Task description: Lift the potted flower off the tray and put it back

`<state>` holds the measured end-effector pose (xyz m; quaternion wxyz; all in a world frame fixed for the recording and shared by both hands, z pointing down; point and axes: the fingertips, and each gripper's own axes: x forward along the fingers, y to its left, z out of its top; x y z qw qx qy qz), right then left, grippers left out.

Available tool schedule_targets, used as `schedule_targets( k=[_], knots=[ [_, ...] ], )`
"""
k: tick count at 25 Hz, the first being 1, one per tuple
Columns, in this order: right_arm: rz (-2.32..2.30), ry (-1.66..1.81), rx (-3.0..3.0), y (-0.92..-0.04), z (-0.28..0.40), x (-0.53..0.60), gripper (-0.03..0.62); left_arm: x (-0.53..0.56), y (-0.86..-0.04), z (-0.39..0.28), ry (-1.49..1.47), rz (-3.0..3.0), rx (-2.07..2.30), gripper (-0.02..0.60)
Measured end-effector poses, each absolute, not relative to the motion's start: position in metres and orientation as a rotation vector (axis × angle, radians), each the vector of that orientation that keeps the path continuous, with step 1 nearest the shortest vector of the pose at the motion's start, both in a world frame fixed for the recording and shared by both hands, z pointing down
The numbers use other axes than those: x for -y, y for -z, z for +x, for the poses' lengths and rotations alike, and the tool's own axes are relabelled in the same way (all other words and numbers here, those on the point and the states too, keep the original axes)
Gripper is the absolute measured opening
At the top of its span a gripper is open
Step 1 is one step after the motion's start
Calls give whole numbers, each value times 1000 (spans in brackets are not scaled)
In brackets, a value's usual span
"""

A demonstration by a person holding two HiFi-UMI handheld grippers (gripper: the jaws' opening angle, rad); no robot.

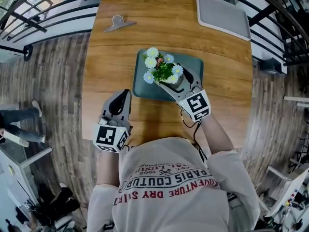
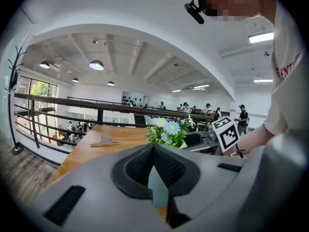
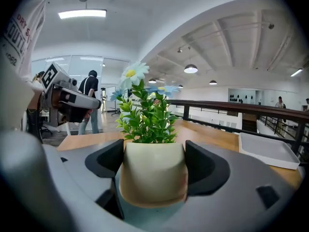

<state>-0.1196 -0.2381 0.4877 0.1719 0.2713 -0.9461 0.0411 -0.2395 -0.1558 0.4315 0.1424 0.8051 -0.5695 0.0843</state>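
T-shirt point(image 1: 161, 166) print, seen upside down, "PARIS COUTUR", "DRY", rest unclear

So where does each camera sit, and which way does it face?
Head view: on the person's head, facing down at the table, tray and potted flower; left gripper, right gripper and shirt show.
Left gripper view: on the left gripper, facing along its closed jaws toward the potted flower.
Right gripper view: on the right gripper, its jaws clamping the potted flower.
Shared: all three see it.

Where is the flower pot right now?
Head view: the pot is at the table's centre over the tray, gripped by the right gripper.
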Motion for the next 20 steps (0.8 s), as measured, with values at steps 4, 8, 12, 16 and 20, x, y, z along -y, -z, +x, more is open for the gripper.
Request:
schedule_targets(
  k=[4, 8, 12, 16, 20],
  knots=[
    [738, -113, 2680, -514, -125, 239, 414, 160, -445, -241, -237, 2333, 1632, 12],
    [740, -130, 2682, -531, -121, 240, 413, 164, -454, -239, -227, 2344, 1622, 12],
    [746, -163, 2719, -536, -115, 241, 413, 163, -461, -238, -233, 2345, 1612, 12],
    [695, -198, 2710, -547, -110, 238, 413, 161, -469, -238, -238, 2335, 1603, 12],
    [682, -220, 2654, -568, -100, 233, 403, 158, -474, -235, -239, 2333, 1595, 12]
  ],
)
